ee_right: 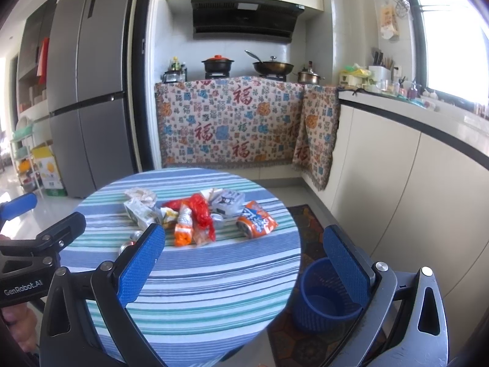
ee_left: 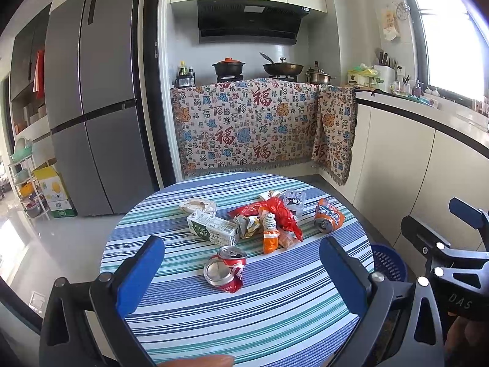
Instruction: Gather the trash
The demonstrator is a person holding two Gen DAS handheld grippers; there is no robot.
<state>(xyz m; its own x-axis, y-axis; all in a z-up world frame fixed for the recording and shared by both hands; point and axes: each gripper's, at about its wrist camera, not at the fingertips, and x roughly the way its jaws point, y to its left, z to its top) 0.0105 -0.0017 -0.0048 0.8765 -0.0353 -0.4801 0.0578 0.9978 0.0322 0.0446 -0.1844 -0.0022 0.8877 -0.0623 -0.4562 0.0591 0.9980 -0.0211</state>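
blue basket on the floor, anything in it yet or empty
Empty as far as shown: the right wrist view looks into the blue basket and only its bare blue bottom shows, though the right gripper's finger hides part of it.

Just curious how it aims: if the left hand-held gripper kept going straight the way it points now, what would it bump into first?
Probably the crushed red can, which lies between the open left hand-held gripper's fingers on the striped table. Depth is hard to judge, so it might pass over the can.

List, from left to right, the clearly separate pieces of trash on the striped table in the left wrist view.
Milk carton → crushed red can → orange packet → orange can. The wrappers piled in the middle overlap too much to place.
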